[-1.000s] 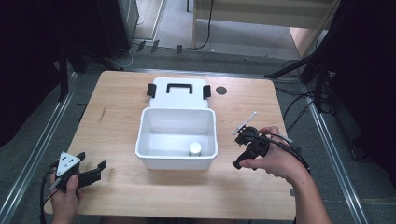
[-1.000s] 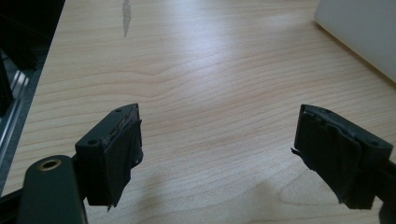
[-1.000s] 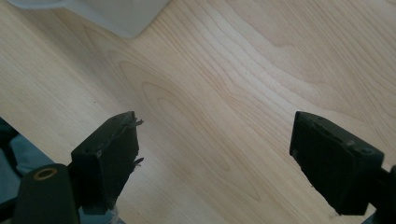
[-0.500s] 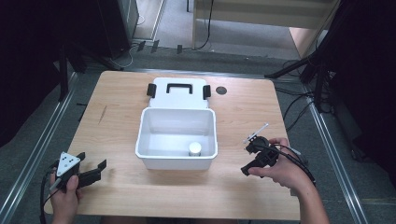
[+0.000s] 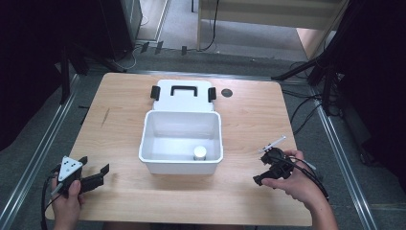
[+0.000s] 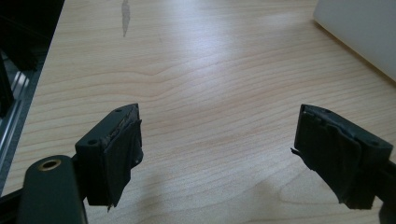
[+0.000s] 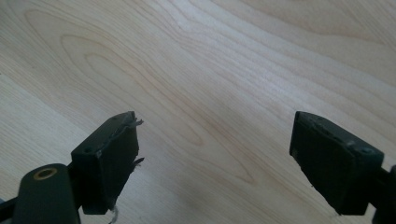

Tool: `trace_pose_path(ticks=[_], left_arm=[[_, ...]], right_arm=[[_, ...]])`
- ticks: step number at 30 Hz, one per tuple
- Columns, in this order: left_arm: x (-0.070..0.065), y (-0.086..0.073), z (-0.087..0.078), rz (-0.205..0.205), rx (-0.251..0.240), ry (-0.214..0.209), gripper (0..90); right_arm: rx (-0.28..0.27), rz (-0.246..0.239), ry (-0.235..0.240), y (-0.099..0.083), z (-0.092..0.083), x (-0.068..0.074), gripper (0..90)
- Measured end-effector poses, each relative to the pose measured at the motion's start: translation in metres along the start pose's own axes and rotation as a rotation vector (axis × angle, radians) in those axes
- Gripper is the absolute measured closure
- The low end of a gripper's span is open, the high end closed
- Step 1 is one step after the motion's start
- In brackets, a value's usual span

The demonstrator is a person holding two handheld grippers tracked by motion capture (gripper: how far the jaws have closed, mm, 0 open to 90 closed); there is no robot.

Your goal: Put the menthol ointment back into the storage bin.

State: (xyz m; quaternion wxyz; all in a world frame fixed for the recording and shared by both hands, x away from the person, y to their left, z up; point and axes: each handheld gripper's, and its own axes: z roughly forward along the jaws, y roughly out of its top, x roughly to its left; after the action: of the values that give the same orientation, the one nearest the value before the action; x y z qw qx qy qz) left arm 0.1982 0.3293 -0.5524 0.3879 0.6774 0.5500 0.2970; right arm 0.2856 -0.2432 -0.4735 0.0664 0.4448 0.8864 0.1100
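A white open bin (image 5: pixel 147 143) stands in the middle of the wooden table, and a small white cylinder (image 5: pixel 199 153) sits inside it near the front wall. The bin's lid (image 5: pixel 182 99), with a black handle and black clips, lies flat behind it. My left gripper (image 5: pixel 95 165) rests low at the table's front left corner, open, with bare wood between its jaws (image 6: pixel 219 126). My right gripper (image 5: pixel 265 168) is held just above the table, right of the bin and apart from it. It is open (image 7: pixel 215 128) and tilted down at the wood.
A dark round mark (image 5: pixel 227 92) lies on the table right of the lid. A corner of the bin wall (image 6: pixel 359 32) appears at the upper right of the left gripper view. Metal rails (image 5: pixel 28 177) run along both sides of the table, and dark stands stand beyond them.
My right gripper has drawn back from the bin toward the near edge and slightly to the right. The left gripper has stayed put.
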Motion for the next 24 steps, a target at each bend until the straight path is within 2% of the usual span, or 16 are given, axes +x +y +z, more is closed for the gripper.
trace_pose_path(ticks=[14, 17, 18, 20, 22, 23, 24], left_arm=[[0.000, 0.000, 0.000, 0.004, 0.004, 0.000, 16.1], [0.000, 0.000, 0.000, 0.005, 0.004, 0.000, 16.1], [-0.001, 0.000, 0.000, 0.008, 0.004, -0.001, 16.1], [-0.001, 0.000, 0.000, 0.007, 0.003, 0.000, 16.1], [-0.001, 0.000, 0.000, 0.008, 0.003, 0.000, 16.1], [-0.001, 0.000, 0.000, 0.009, 0.004, 0.001, 16.1], [-0.001, 0.000, 0.000, 0.009, 0.003, 0.001, 16.1]], right_arm=[[-0.060, 0.098, -0.027, -0.037, 0.014, -0.020, 16.1], [-0.089, 0.117, -0.037, -0.044, 0.016, -0.024, 16.1], [-0.122, 0.132, -0.055, -0.050, 0.017, -0.027, 16.1], [-0.145, 0.151, -0.064, -0.055, 0.018, -0.029, 16.1], [-0.158, 0.154, -0.071, -0.059, 0.019, -0.030, 16.2], [-0.175, 0.162, -0.076, -0.062, 0.020, -0.031, 16.1], [-0.218, 0.182, -0.084, -0.069, 0.022, -0.034, 16.2]])
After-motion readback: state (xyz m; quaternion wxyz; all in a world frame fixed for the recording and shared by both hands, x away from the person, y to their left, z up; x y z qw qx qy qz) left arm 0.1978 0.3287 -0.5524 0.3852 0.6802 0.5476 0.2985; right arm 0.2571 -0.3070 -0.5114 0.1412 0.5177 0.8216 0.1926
